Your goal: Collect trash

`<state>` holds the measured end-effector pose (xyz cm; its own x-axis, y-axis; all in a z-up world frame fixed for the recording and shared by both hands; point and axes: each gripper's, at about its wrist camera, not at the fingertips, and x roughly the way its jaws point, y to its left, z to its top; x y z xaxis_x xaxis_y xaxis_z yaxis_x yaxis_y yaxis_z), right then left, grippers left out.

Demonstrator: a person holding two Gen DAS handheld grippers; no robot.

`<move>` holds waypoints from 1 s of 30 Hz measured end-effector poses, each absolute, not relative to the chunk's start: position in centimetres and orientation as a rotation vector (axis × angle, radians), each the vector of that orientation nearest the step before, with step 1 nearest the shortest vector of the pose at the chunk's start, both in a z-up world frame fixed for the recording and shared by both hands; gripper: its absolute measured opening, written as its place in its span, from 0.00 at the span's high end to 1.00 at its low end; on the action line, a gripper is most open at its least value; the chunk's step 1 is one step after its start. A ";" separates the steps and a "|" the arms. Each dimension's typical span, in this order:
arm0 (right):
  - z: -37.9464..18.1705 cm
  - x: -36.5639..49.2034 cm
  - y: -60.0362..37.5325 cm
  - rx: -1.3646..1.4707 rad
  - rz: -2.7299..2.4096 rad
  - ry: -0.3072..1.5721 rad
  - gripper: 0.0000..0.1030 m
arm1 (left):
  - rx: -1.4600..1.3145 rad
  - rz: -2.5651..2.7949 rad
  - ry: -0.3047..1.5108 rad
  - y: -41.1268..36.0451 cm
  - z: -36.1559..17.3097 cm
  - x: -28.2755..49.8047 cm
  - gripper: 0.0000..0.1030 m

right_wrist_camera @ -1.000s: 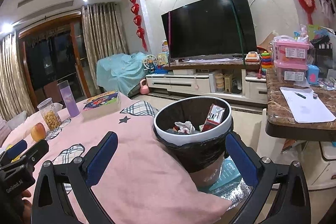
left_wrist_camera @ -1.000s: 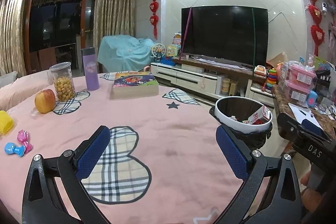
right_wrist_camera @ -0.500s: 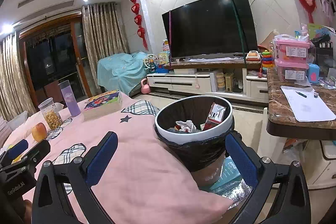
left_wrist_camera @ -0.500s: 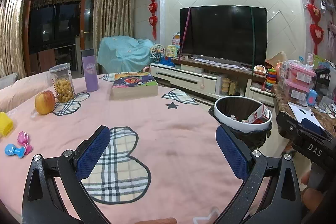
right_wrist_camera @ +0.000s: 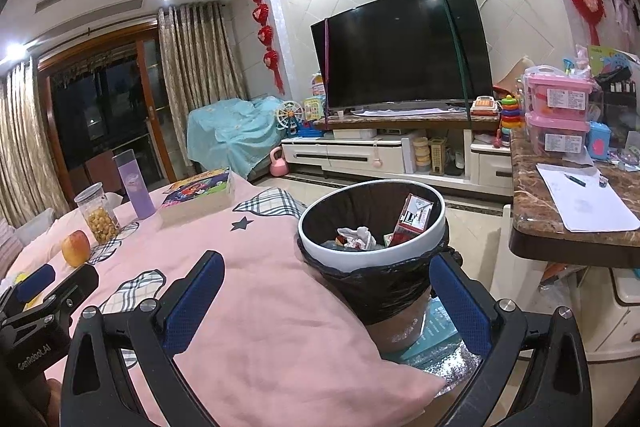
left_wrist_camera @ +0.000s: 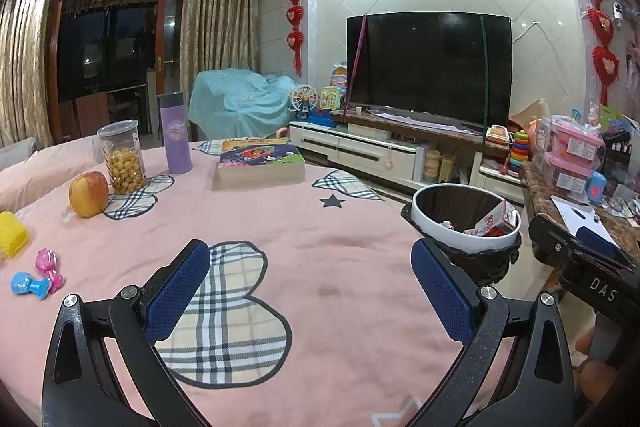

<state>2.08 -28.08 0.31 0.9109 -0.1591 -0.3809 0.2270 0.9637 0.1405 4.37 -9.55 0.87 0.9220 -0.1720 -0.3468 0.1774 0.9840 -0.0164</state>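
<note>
We see the trash bin point(right_wrist_camera: 372, 227) standing just off the right edge of the surface point(left_wrist_camera: 280, 227), its white rim ringed by a black liner that folds down over the outside. Inside it lie a crumpled white wad point(right_wrist_camera: 358, 237) and a red and white carton point(right_wrist_camera: 414, 219) that leans against the far right wall of the bin. In the left wrist view the same trash bin point(left_wrist_camera: 466, 223) shows beyond the right finger, with the carton point(left_wrist_camera: 494, 223) poking above the rim.

Our right gripper point(right_wrist_camera: 326, 301) hovers over the right edge of the surface, its blue-padded fingers spread wide with nothing between them; the bin sits ahead between the two. Our left gripper point(left_wrist_camera: 310, 291) hangs over the near middle of the surface, fingers likewise wide apart and empty, above a plaid heart patch point(left_wrist_camera: 224, 315) on the pink cloth.

Toward the far left edge we find an apple point(left_wrist_camera: 89, 193), a clear jar of yellow balls point(left_wrist_camera: 122, 157), and a purple bottle point(left_wrist_camera: 175, 133). A thick picture book point(left_wrist_camera: 259, 163) lies near the far edge. At the near left edge lie a yellow block point(left_wrist_camera: 12, 239) and small pink and blue toys point(left_wrist_camera: 38, 273).
</note>
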 end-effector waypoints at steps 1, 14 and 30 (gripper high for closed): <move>0.3 2.1 -28.1 0.184 -0.200 0.376 0.00 | 0.015 -0.180 0.355 -9.5 0.9 4.4 0.00; 0.4 2.0 -27.9 0.188 -0.191 0.380 0.00 | 0.016 -0.191 0.357 -9.8 0.8 4.3 0.00; 0.5 1.9 -27.8 0.190 -0.189 0.378 0.00 | 0.015 -0.193 0.358 -10.0 0.7 4.3 0.00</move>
